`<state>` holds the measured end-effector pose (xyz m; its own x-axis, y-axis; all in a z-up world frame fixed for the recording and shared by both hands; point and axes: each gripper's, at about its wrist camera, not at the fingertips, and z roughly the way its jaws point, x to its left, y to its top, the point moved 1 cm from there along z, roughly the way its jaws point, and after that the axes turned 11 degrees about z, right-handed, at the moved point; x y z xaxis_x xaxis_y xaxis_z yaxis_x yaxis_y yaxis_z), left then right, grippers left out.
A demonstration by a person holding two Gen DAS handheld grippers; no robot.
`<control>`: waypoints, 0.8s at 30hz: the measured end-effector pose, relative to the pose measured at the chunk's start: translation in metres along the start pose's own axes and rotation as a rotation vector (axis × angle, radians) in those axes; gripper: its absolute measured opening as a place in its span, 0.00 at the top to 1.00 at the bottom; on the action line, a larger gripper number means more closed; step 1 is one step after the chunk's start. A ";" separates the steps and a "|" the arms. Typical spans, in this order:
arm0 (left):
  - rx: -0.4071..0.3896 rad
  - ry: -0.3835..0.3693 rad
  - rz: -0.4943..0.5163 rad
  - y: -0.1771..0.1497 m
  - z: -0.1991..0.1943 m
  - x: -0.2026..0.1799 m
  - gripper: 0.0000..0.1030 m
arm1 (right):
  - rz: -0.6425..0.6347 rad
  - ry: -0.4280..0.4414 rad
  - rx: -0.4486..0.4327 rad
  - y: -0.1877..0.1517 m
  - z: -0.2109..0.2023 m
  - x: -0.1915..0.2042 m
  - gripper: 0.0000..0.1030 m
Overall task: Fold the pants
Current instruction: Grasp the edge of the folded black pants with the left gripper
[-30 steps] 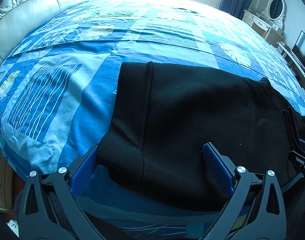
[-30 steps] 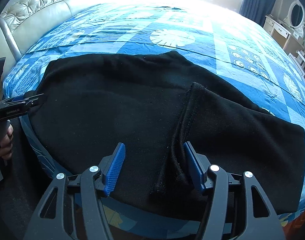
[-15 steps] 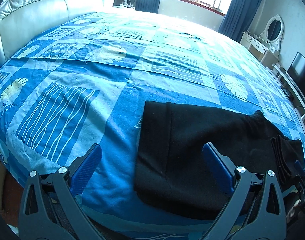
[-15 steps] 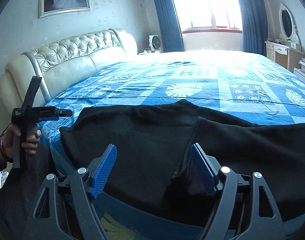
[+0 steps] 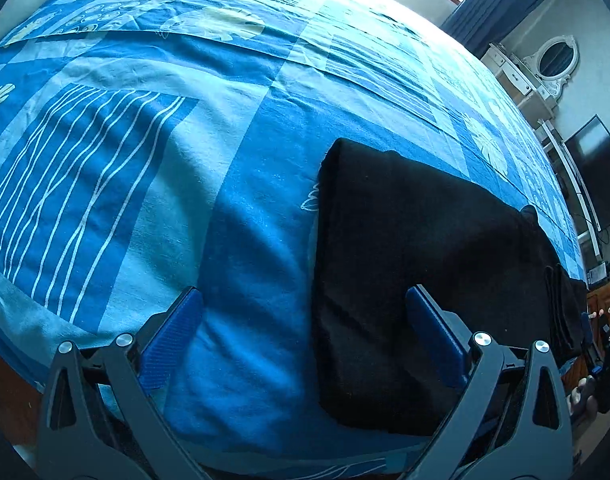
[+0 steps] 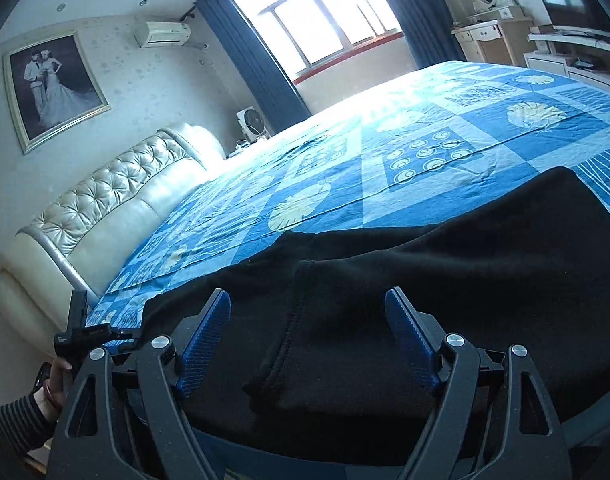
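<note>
The black pants lie folded flat near the front edge of the blue patterned bed. My left gripper is open and empty, held above the bed edge at the pants' left end. In the right wrist view the pants fill the foreground with a seam fold running up the middle. My right gripper is open and empty just above the cloth. The left gripper shows at the far left in the person's hand.
A tufted cream headboard stands at the bed's left end. A dresser with an oval mirror and a dark TV line the far wall. A window with blue curtains lies beyond the bed.
Both grippers have pulled back and lifted from the pants. The left one shifted left, so bare sheet now lies between its fingers. The right view tilted up toward the room.
</note>
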<state>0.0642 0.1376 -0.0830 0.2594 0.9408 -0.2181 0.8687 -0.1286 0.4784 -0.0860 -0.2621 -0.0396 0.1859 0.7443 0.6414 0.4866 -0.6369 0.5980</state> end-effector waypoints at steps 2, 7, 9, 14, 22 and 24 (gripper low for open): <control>0.005 -0.001 0.018 0.002 0.000 -0.004 0.02 | 0.023 0.000 0.004 0.001 0.001 -0.005 0.23; 0.016 -0.209 -0.022 -0.001 -0.001 -0.006 0.02 | 0.033 0.000 0.004 0.000 -0.001 -0.007 0.23; 0.023 -0.274 -0.060 -0.001 -0.001 -0.002 0.02 | 0.017 0.008 -0.004 -0.001 -0.002 -0.003 0.23; 0.031 -0.470 -0.256 -0.002 0.006 0.019 0.02 | -0.030 0.017 0.000 -0.004 -0.001 0.005 0.23; 0.128 -0.492 -0.192 0.010 0.025 -0.012 0.49 | -0.026 0.014 0.006 -0.005 -0.001 0.005 0.23; 0.137 -0.451 -0.174 0.012 0.025 -0.017 0.58 | -0.019 0.010 0.003 -0.004 -0.001 0.003 0.23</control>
<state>0.0807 0.1127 -0.0950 0.2358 0.7264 -0.6455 0.9550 -0.0502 0.2924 -0.0887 -0.2572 -0.0395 0.1682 0.7542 0.6348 0.4921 -0.6222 0.6089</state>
